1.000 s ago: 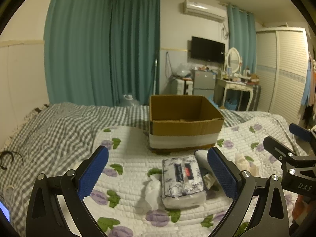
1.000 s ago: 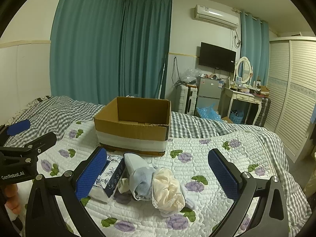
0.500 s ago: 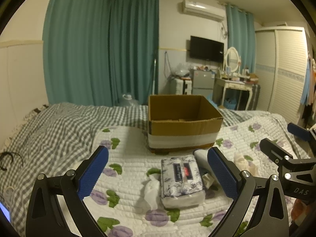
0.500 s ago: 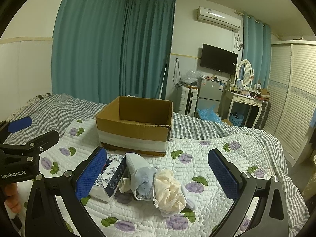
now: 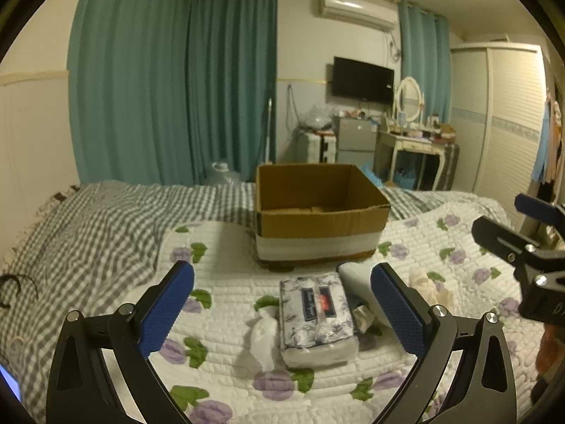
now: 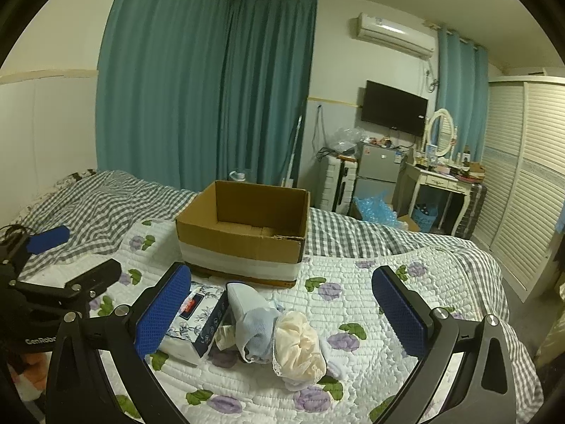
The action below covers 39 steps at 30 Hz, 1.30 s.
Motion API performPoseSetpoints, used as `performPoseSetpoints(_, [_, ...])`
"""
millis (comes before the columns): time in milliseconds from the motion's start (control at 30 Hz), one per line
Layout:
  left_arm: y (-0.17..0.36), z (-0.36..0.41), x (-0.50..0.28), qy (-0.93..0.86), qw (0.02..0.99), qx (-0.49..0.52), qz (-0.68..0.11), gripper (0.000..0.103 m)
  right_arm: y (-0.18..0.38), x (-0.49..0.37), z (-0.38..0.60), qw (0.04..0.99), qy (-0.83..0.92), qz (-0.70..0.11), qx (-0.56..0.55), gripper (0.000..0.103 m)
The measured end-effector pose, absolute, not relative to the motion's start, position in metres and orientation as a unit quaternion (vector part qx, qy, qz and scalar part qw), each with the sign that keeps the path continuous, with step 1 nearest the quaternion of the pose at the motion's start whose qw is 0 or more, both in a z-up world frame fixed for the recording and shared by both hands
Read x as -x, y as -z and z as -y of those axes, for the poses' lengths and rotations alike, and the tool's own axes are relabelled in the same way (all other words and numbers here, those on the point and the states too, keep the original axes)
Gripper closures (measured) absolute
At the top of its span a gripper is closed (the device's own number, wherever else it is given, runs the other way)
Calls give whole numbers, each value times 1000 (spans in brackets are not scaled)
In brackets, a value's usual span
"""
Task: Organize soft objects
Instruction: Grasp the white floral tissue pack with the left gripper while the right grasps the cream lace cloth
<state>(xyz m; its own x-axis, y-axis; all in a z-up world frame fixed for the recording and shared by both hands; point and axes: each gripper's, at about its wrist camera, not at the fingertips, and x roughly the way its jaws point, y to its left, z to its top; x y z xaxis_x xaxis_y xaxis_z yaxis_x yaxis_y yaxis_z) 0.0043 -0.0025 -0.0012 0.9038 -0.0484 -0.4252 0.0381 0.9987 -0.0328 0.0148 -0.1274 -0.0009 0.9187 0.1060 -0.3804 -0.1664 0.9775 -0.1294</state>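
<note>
Both grippers were released, jaws spread wide, hovering over the bed and holding nothing. Left gripper (image 5: 282, 304) straddled the tissue pack (image 5: 317, 318), which lay flat on the quilt (image 5: 219, 247) just in front of the cardboard box (image 5: 317, 219), with quilt showing on either side of the pack. A crumpled white tissue (image 5: 263, 328) lay just left of the pack. Right gripper (image 6: 280, 311) was over the pile of soft clothes: a light blue piece (image 6: 254, 321) touching a cream lacy piece (image 6: 300, 346), right beside the tissue pack (image 6: 197, 321). The box (image 6: 243, 243) was open-topped; nothing loose showed inside. Open quilt lay to the right of the pile. Grey checked sheet (image 5: 106, 219) covered the far and left side of the bed. Teal curtains (image 6: 212, 88), TV (image 6: 393, 107), dresser (image 6: 441, 176) and wardrobe (image 6: 526, 176) sat well behind.
</note>
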Motion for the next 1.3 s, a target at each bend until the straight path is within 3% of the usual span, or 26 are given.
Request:
performPoseSetpoints(167, [12, 3, -17, 12, 969, 6, -246, 1, 4, -37, 139, 968, -87, -216, 97, 0])
performPoseSetpoints(467, [67, 17, -49, 31, 942, -1, -334, 1, 88, -85, 173, 938, -43, -336, 70, 3])
performPoseSetpoints(700, [83, 28, -58, 73, 929, -10, -363, 1, 109, -99, 175, 920, -66, -381, 59, 7])
performPoseSetpoints(767, [86, 29, -60, 76, 927, -15, -367, 1, 119, -104, 170, 912, -74, -399, 58, 20])
performPoseSetpoints(833, [88, 32, -61, 76, 926, -23, -370, 1, 126, -108, 167, 905, -85, -413, 56, 50])
performPoseSetpoints(900, [90, 34, -60, 83, 923, -30, -375, 1, 127, -108, 165, 904, -92, -414, 51, 69])
performPoseSetpoints(1033, [93, 36, -60, 101, 919, -22, -381, 1, 118, -100, 168, 912, -92, -398, 40, 81])
performPoseSetpoints(1300, [111, 34, -82, 92, 906, 19, -413, 3, 101, -90, 174, 926, -86, -365, 34, 82])
